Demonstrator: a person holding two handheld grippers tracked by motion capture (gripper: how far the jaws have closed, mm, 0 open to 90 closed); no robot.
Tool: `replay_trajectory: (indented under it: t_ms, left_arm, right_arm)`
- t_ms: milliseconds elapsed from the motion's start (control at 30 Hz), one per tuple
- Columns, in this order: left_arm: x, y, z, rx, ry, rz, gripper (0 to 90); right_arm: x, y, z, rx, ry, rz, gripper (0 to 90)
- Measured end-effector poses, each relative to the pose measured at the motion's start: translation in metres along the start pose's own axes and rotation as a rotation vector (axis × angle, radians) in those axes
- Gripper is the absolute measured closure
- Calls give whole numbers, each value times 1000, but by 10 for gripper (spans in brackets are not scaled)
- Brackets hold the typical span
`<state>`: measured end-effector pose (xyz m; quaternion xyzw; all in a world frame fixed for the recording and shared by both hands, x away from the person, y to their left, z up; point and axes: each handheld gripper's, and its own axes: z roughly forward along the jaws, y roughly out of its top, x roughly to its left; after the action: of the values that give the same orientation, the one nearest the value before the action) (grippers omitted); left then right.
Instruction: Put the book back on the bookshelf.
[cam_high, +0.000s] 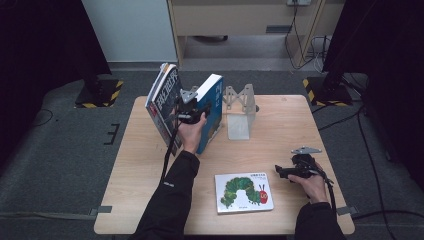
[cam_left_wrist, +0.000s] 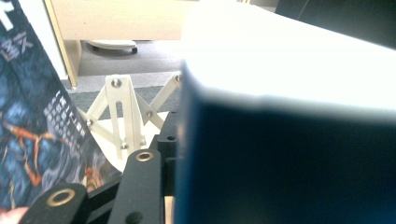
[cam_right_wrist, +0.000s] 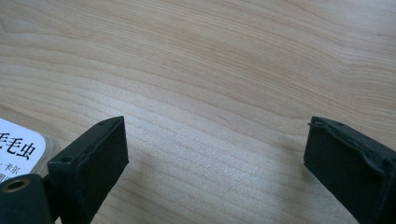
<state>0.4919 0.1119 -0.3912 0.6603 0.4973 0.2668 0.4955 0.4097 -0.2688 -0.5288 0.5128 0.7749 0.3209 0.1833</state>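
A thick blue book (cam_high: 214, 102) stands tilted at the back of the table, and my left gripper (cam_high: 192, 112) is shut on its near edge. In the left gripper view the blue book (cam_left_wrist: 289, 154) looms close on the right, with one black finger (cam_left_wrist: 140, 186) pressed against its side. A dark patterned book (cam_high: 162, 97) leans to its left, also seen as a patterned cover (cam_left_wrist: 32, 116). My right gripper (cam_high: 281, 172) rests low at the front right, open (cam_right_wrist: 215, 154) over bare wood, with nothing between its jaws.
A white bookend rack (cam_high: 239, 107) stands just right of the blue book, and shows behind the books as a white frame (cam_left_wrist: 123, 112). A caterpillar picture book (cam_high: 243, 191) lies flat at the front; its corner (cam_right_wrist: 18, 149) sits left of the right gripper. Wooden table (cam_high: 280, 125).
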Motion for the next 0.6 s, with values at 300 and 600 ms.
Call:
replay_trajectory:
  t_ms: [300,600]
  left_arm:
    - [-2,-20,-18,-29,-4,31,573]
    - [-7,-31,-17,-91,0,22,568]
  right_arm:
    - [1,-1,1,17,4,-7,63]
    - [2,-3,2,25,5,-4,60]
